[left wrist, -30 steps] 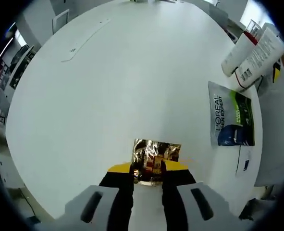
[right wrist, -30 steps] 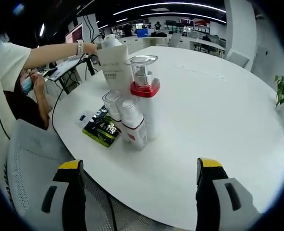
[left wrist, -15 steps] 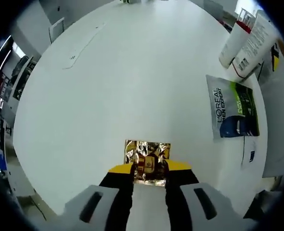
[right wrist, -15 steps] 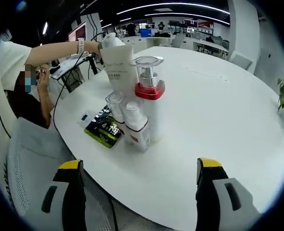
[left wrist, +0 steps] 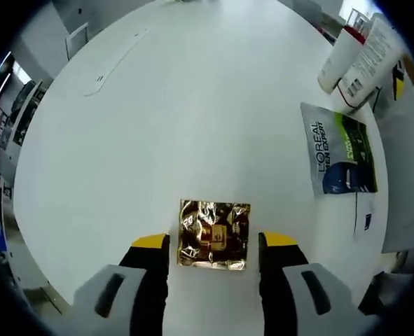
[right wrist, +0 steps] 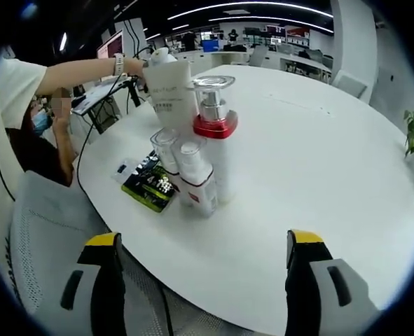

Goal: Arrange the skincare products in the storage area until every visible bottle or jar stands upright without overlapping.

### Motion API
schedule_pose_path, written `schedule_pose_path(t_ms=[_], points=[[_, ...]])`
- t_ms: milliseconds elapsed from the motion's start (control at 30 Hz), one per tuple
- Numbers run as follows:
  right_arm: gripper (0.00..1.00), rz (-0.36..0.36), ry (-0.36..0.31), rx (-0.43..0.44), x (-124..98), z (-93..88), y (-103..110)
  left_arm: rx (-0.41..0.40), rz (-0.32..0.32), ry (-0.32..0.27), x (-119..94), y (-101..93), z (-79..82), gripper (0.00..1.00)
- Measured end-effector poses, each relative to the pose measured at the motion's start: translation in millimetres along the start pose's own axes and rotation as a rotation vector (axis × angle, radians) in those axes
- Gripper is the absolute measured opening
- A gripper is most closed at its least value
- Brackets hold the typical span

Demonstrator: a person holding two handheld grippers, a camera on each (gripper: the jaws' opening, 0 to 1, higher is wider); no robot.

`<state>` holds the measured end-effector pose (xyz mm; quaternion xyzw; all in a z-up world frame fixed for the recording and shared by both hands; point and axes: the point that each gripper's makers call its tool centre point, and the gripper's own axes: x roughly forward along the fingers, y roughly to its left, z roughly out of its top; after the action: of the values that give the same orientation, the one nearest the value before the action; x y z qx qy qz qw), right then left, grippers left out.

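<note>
Left gripper [left wrist: 214,245] open, gold sachet [left wrist: 214,234] flat between jaws, ungrasped. Right gripper [right wrist: 203,245] open, empty. Bottles [right wrist: 196,140] look upright; green sachet [right wrist: 148,183] possibly tucked under them. Nearly done.

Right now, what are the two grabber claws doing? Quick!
Left gripper: open, jaws apart on either side of the gold foil packet, not gripping it.
Right gripper: open, holding nothing.

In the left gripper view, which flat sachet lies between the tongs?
The gold foil sachet, lying between the open left tongs; the blue-green L'Oreal sachet lies off right, near the white bottles.
</note>
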<state>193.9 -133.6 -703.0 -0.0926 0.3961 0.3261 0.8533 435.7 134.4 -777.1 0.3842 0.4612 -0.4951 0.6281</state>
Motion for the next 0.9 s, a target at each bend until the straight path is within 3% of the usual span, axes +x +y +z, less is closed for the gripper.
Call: schedule_pose_path(t_ms=[67,267,500,567,900], points=[[0.97,0.000,0.000,0.000,0.0,0.4,0.0,-0.002,0.020,-0.002,0.5,6.9,0.1,0.54],[0.97,0.000,0.004,0.000,1.4,-0.1,-0.4,0.031,0.001,0.029,1.2,3.1,2.1,0.53],[0.97,0.006,0.004,-0.001,1.5,-0.1,0.7,0.003,-0.005,0.029,-0.5,3.9,-1.0,0.47],[0.97,0.005,0.006,-0.002,1.2,-0.7,0.0,-0.004,-0.007,0.027,-1.3,2.2,0.0,0.41],[0.97,0.005,-0.001,-0.003,0.6,1.2,0.1,-0.017,-0.007,0.049,0.5,-0.2,0.5,0.37]])
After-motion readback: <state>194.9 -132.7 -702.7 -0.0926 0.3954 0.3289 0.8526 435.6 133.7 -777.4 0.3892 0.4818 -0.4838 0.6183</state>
